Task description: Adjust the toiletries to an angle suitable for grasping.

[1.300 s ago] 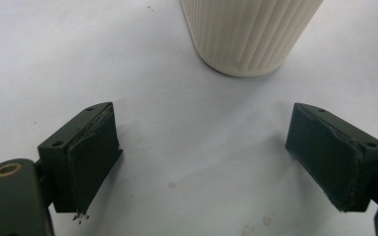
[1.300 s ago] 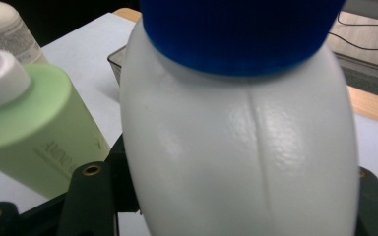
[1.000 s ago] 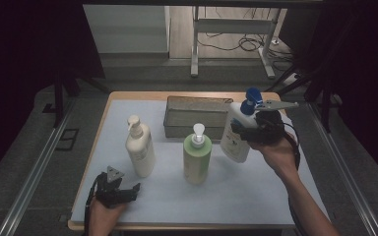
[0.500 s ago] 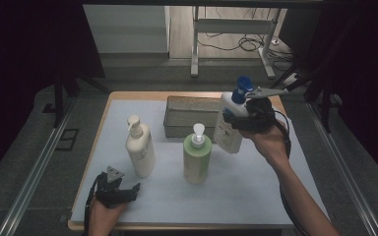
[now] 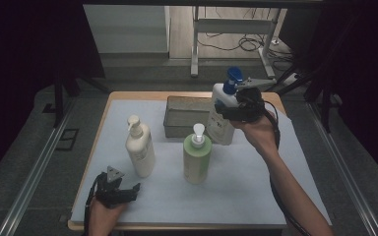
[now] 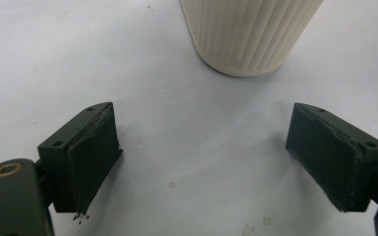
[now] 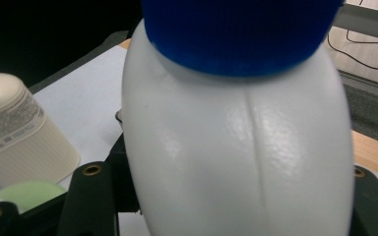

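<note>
Since the earlier pictures, the white bottle with the blue cap [image 5: 222,115] has gone up and over toward the grey bin [image 5: 187,114]. It was near the right side of the table; now it hangs at the bin's right end, lifted off the white mat [image 5: 275,196]. I think the bottle is on its way into the bin, so this step looks about half done.

In the high view, the right gripper [image 5: 229,109] is squeezed onto the bottle's body, just under the cap. The cream pump bottle [image 5: 139,146] and the green pump bottle [image 5: 197,153] stand where they stood before. The green one is close below the carried bottle, so the hand should keep high to miss its pump. Behind the bin, the table edge [image 5: 142,94] is near, so there is not much room to go too far.

In the left gripper view, the left gripper [image 6: 204,157] rests low over the mat with its jaws wide apart and nothing in them. The ribbed foot of the cream bottle [image 6: 248,34] stands just ahead, not touching.

In the right gripper view, the white bottle [image 7: 236,147] sits tight between the black jaws. The cream bottle [image 7: 19,128] and a bit of green [image 7: 27,192] show to the left.
</note>
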A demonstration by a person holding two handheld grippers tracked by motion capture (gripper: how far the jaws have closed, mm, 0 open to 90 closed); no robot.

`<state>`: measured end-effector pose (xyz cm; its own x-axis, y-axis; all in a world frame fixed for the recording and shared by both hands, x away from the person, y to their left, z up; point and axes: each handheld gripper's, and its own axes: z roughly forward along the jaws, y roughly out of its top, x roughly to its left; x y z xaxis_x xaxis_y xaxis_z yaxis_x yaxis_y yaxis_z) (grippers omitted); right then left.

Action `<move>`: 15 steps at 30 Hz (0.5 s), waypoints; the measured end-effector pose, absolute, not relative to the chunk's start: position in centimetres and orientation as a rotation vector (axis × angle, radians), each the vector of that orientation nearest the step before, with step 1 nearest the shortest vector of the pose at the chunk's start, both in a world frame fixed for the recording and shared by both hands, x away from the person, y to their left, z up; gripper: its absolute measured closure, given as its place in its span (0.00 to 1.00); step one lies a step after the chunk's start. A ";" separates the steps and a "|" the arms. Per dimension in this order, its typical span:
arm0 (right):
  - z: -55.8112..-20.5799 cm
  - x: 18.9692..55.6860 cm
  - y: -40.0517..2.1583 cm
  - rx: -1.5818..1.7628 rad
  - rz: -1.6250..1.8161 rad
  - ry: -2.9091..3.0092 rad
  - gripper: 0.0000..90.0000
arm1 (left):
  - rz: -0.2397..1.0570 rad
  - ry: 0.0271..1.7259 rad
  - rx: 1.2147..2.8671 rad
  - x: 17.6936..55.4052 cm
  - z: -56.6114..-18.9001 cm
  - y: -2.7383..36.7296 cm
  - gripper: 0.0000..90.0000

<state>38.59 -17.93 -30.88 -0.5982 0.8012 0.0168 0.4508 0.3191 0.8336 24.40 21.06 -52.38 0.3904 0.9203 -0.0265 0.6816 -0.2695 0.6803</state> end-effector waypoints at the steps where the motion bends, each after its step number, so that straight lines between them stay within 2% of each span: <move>1: -30.8 38.8 -17.8 1.111 1.188 2.189 0.44 | 0.506 1.367 2.042 24.4 -52.4 21.1 0.14; 15: -30.4 41.7 -15.8 1.151 1.174 2.140 0.44 | 0.506 1.367 2.041 24.4 -52.4 21.1 0.14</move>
<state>41.74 -15.83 -30.39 -0.5574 0.8301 0.0130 0.4570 0.2937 0.8396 24.41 21.06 -52.39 0.3900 0.9204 -0.0264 0.6815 -0.2692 0.6805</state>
